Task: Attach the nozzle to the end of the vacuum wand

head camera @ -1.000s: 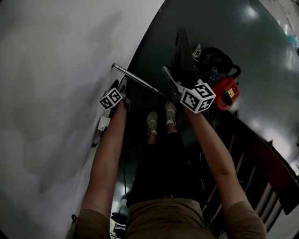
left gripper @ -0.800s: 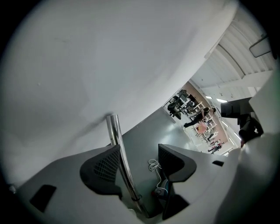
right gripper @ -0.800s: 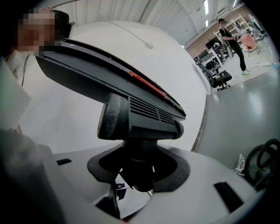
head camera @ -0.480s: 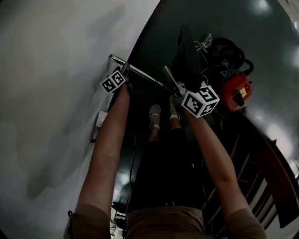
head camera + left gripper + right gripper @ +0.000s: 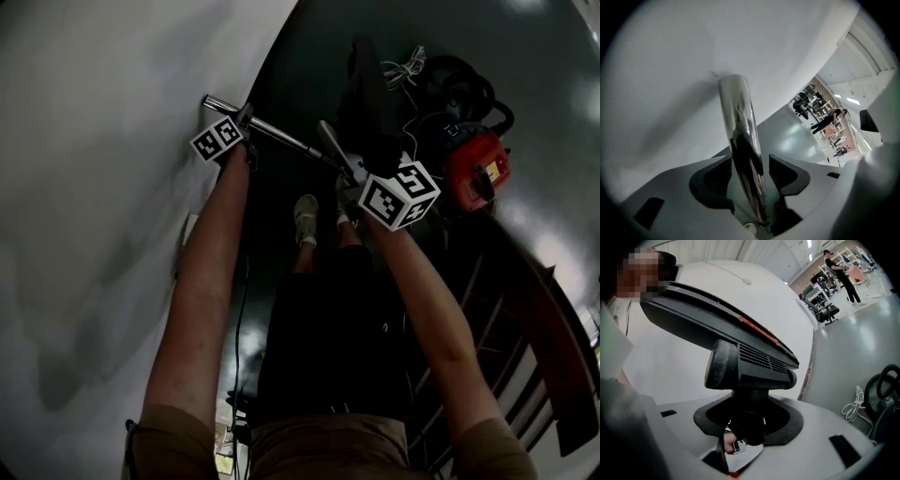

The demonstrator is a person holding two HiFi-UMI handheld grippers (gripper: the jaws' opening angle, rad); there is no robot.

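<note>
Head view: nearest the camera, two bare forearms reach down past pale shoes [image 5: 306,217]. The left gripper [image 5: 246,120] clamps the shiny chrome metal tube of the vacuum wand [image 5: 281,139] near its open end, which sits close to the white wall [image 5: 94,141]. Its pads press on both sides of the tube. The right gripper [image 5: 367,173] pinches the round neck of the wide black plastic floor nozzle [image 5: 370,94], held apart from the wand's open end and not fitted. Farther off, on the dark glossy floor [image 5: 544,141]: a red canister vacuum cleaner [image 5: 476,169], a coiled black hose [image 5: 464,80] and a bundled white cord [image 5: 405,70].
</note>
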